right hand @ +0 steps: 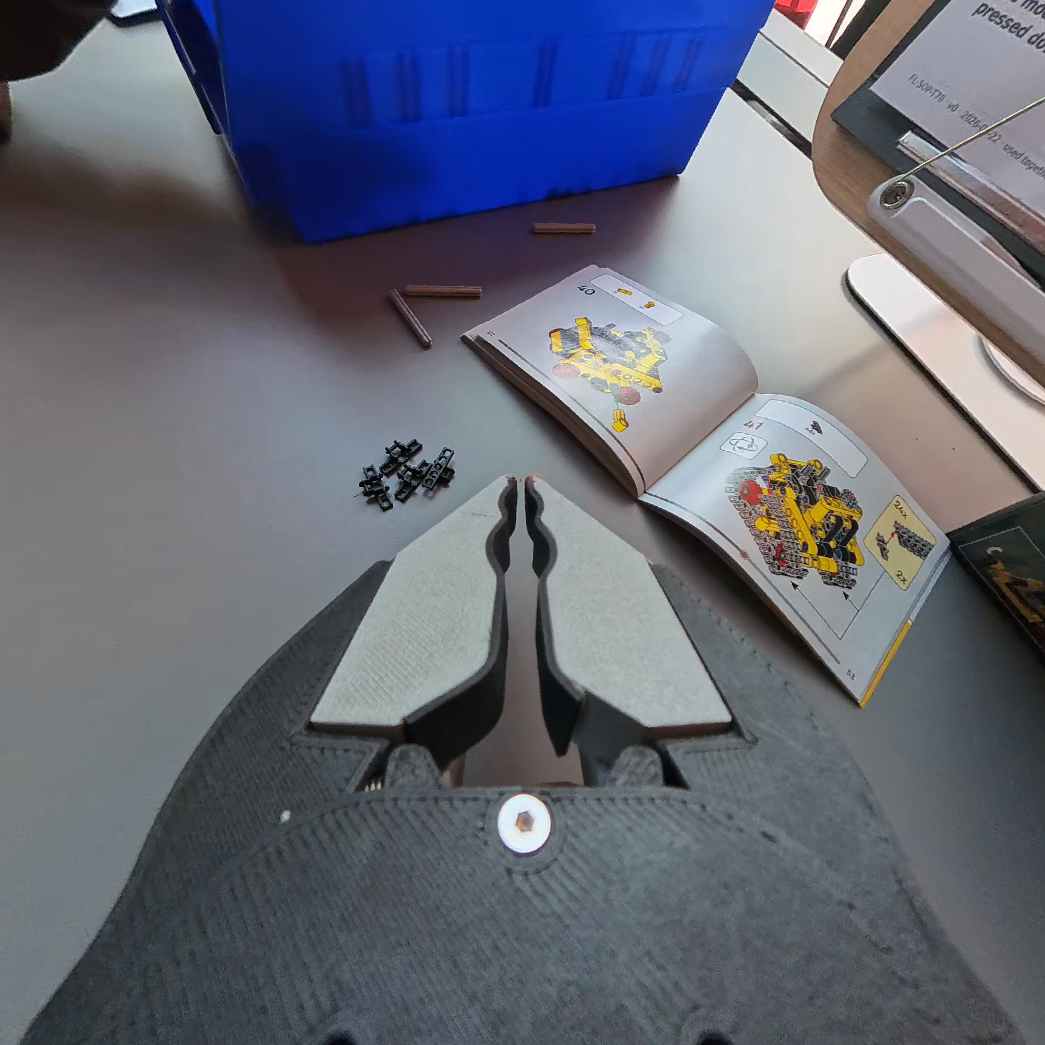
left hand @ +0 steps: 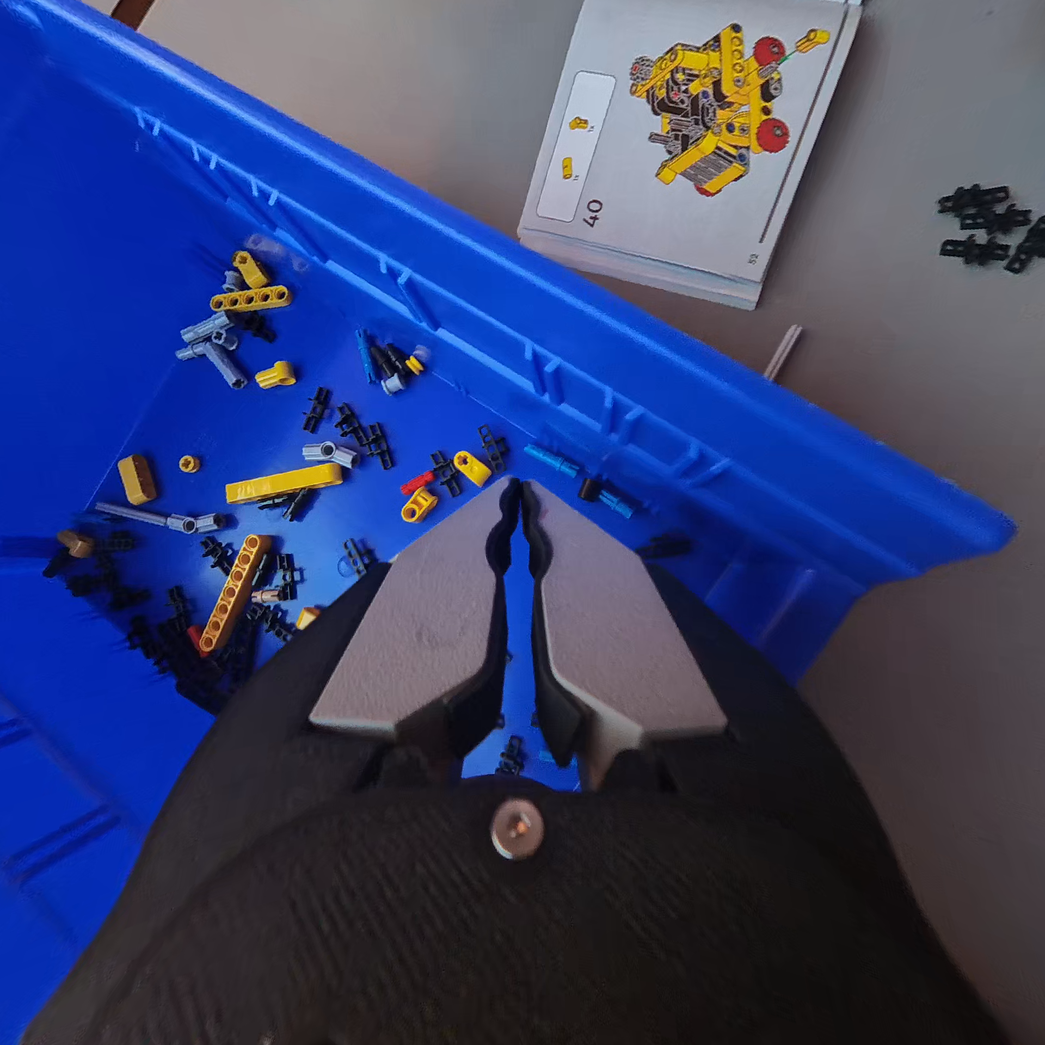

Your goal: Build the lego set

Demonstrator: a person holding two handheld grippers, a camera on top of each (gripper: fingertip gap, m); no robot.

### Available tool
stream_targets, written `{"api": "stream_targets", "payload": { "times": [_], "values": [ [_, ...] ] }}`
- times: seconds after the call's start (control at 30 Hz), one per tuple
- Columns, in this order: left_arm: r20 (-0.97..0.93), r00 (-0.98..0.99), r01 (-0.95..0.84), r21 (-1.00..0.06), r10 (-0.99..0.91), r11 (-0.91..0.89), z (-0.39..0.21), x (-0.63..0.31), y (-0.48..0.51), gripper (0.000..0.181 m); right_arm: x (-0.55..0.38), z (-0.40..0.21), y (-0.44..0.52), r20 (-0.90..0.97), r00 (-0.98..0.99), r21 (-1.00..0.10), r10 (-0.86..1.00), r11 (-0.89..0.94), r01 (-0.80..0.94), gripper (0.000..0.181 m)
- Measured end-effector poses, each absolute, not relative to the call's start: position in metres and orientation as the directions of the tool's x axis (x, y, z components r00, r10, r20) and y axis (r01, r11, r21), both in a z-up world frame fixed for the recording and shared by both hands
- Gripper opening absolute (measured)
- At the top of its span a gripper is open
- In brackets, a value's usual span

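My left gripper (left hand: 519, 485) is shut and empty, hovering inside the blue bin (left hand: 622, 362) above loose yellow, grey, black and blue Lego pieces; a small yellow connector (left hand: 473, 467) lies just left of its tips. My right gripper (right hand: 520, 480) is shut and empty, low over the grey table. A small pile of black track links (right hand: 406, 474) lies just left of its tips and also shows in the left wrist view (left hand: 989, 229). The open instruction booklet (right hand: 678, 452) lies to its right and shows in the left wrist view (left hand: 678, 141).
The blue bin (right hand: 452, 113) stands at the back of the table. Three brown axle rods (right hand: 444, 291) lie in front of it. A monitor stand with a clipboard (right hand: 933, 198) is at the right. A dark box (right hand: 1006, 571) sits at the right edge. Left tips to right tips: about 20 centimeters.
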State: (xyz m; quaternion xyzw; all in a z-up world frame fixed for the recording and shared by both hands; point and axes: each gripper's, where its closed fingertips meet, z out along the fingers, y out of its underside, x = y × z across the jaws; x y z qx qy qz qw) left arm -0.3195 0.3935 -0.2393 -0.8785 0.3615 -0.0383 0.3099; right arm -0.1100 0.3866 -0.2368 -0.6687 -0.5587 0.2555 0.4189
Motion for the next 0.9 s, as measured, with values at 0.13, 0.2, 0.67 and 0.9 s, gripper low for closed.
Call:
{"api": "stream_targets", "payload": {
  "times": [0.13, 0.2, 0.67, 0.9],
  "values": [
    [-0.173, 0.776, -0.576, -0.585, -0.607, -0.571, -0.236, -0.333, 0.397, 0.001, -0.111, -0.238, 0.386, 0.128, 0.241, -0.842, 0.962, -0.023, 0.538, 0.0],
    [-0.179, 0.802, -0.543, -0.616, -0.57, -0.571, -0.235, -0.335, 0.407, 0.006, -0.111, -0.238, 0.386, 0.125, 0.238, -0.843, 0.963, -0.024, 0.538, 0.0],
    [-0.133, 0.757, -0.594, -0.548, -0.639, -0.59, -0.265, -0.314, 0.42, 0.009, -0.113, -0.243, 0.386, 0.114, 0.24, -0.837, 0.964, -0.037, 0.547, 0.0],
    [-0.037, 0.788, -0.515, -0.585, -0.614, -0.626, -0.265, -0.321, 0.419, 0.009, -0.113, -0.242, 0.384, 0.118, 0.231, -0.837, 0.966, -0.028, 0.547, 0.0]
  ]
}}
